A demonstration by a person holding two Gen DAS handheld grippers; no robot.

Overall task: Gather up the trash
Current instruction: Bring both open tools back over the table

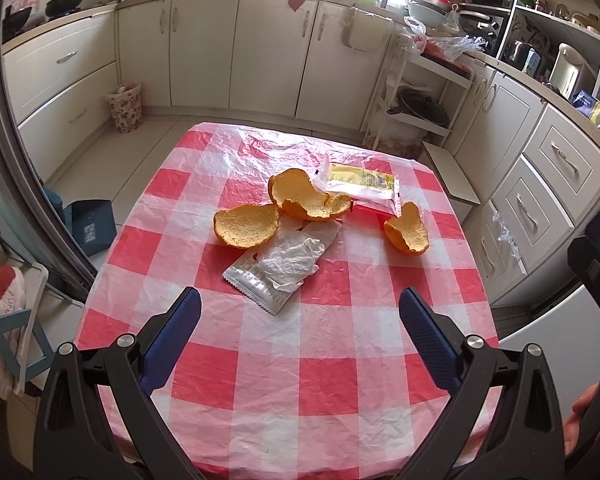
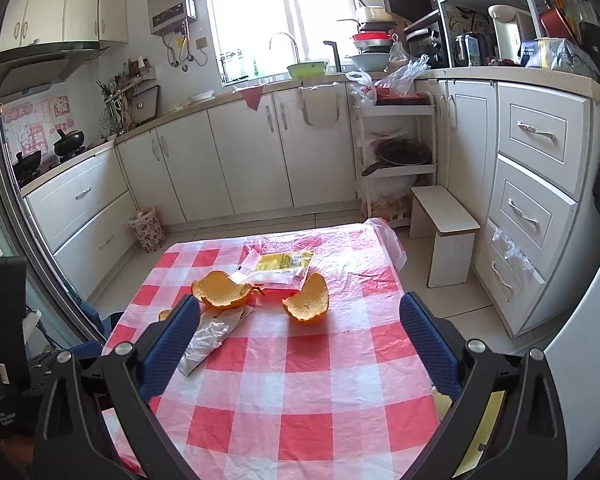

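Trash sits mid-table on the red/white checked cloth (image 1: 284,360): three orange peel pieces, two wrappers, one crumpled tissue. Big peel (image 1: 306,196) at centre, touching the yellow/white wrapper (image 1: 364,186) behind it. Second peel (image 1: 246,230) just beside on the left, third peel (image 1: 408,232) apart on the right. Silver wrapper (image 1: 260,280) lies nearest, w/ tissue (image 1: 292,260) on top.

Left gripper (image 1: 300,312) hovers over near part of table, jaws wide open, nothing held. Right gripper (image 2: 300,320) same: wide open, empty, above the cloth. Floral waste bin (image 1: 125,107) on floor by cabinets, well apart from table.
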